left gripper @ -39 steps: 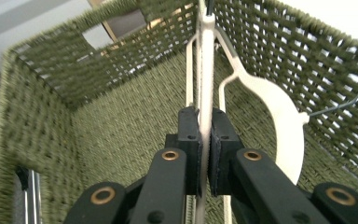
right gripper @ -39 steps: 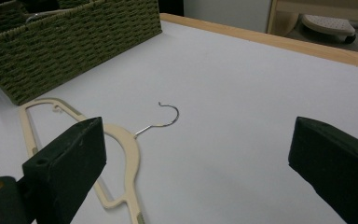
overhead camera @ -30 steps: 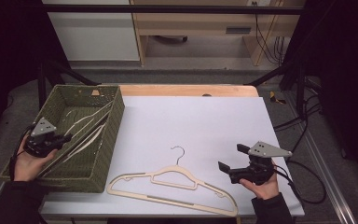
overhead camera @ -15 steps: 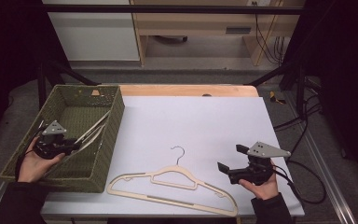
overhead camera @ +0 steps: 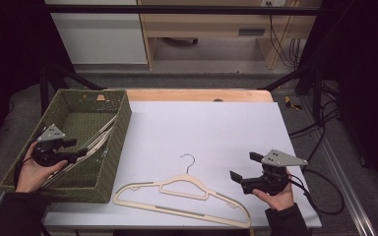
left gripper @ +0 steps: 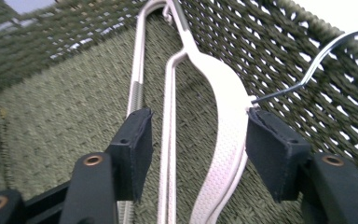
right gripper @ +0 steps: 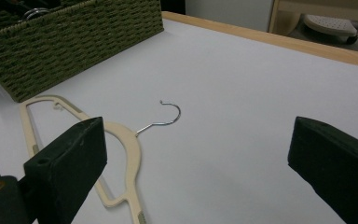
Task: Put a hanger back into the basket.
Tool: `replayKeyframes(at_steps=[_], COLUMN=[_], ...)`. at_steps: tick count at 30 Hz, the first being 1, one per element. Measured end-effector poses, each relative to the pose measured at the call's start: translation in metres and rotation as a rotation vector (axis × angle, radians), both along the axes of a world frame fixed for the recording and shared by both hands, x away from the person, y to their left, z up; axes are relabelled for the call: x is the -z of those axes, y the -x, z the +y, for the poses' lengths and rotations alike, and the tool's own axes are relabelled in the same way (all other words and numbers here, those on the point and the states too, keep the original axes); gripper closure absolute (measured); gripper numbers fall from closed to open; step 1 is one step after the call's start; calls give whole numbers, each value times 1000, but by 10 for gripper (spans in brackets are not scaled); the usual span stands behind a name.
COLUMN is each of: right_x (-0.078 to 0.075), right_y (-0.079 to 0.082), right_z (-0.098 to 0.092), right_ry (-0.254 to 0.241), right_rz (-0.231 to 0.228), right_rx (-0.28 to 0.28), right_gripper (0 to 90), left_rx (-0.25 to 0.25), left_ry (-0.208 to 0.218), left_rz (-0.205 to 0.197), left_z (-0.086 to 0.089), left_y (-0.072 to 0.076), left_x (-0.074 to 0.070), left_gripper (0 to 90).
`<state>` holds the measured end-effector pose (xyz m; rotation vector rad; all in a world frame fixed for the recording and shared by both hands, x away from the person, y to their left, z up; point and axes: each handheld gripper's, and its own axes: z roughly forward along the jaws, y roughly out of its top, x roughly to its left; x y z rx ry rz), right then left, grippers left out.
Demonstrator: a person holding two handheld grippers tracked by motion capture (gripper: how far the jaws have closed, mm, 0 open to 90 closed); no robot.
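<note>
A cream hanger (left gripper: 223, 107) with a wire hook lies in the green woven basket (overhead camera: 120, 142), leaning against its right wall. My left gripper (overhead camera: 81, 152) reaches into the basket from the left. Its jaws have just been opening and stand apart on either side of the hanger (overhead camera: 98, 140), with the left gripper (left gripper: 198, 135) not pressing on it. A second cream hanger (overhead camera: 182, 189) lies flat on the white table near the front edge. To its right my right gripper (overhead camera: 236, 179) stands wide open, pointing at the hanger (right gripper: 121, 135), with nothing between the right gripper (right gripper: 196, 154) pads.
The basket (right gripper: 74, 42) takes up the table's left side. A wooden strip (overhead camera: 197, 94) runs along the table's far edge. Cables (overhead camera: 320, 196) trail off the right edge. A dark frame bar (overhead camera: 187, 9) crosses the back.
My left gripper has edged a little to the right over the basket, toward the hanger. The right gripper and the hanger on the table have not moved.
</note>
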<state>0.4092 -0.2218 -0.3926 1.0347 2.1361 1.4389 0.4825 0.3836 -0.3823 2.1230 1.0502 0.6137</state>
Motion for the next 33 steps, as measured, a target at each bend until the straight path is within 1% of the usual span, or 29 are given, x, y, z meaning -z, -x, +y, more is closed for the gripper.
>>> replayKeyframes(at_steps=[2,4,6,7,8,9,10,11,12,14,17,18,19,20,22,23,25,27,29,31,33], right_x=[0,0,0,0,0,0,0,0,0,0,0,0,0,0,0,0,0,1,1,1,1], right_y=[1,1,1,1,1,1,0,0,1,1,1,1,1,1,1,1,1,1,1,2,2], right_z=[0,0,1,1,2,2,2,2,2,2,3,3,3,3,3,3,3,4,3,4,4], right_ry=[-1,-1,-1,-3,-4,-7,-8,-11,-15,-14,-23,-25,-26,-27,-28,-31,-31,-29,-15,-16,-4], right_rz=[0,-5,-8,-9,-9,-11,-12,-10,-8,-8,-5,-5,-4,-5,-6,3,9,18,8,9,18], right_rx=[-4,-8,-9,-10,-10,-9,-11,-10,-12,-20,-21,-22,-24,-24,-22,-35,-37,-42,-44,-39,-39], right_gripper=[56,56,53,50,47,46,46,44,44,47,51,53,53,51,75,85,86,86,85,82,81], left_rx=[-12,-29,-32,-32,-37,-37,-37,-33,-27,-17,15,15,48,48,79,85,110,132,153,174,195], left_ry=[21,50,67,84,114,126,126,173,187,209,239,239,248,248,271,282,303,305,309,311,306], left_rz=[-23,-47,-75,-86,-105,-115,-115,-150,-168,-188,-210,-210,-224,-224,-237,-242,-244,-244,-246,-241,-233], left_z=[0,-1,-3,-4,-6,-7,-7,-13,-17,-24,-39,-39,-51,-51,-69,-73,-88,-101,-114,-125,-137], left_y=[1,3,6,8,10,12,12,17,20,25,33,33,39,39,45,47,51,54,57,59,61], left_x=[-3,-6,-12,-14,-17,-20,-20,-26,-29,-34,-41,-41,-45,-45,-47,-46,-45,-42,-38,-34,-30], left_gripper=[358,319,292,278,262,245,229,209,188,142,106,95,87,82,75,71,67,61,59,60,60])
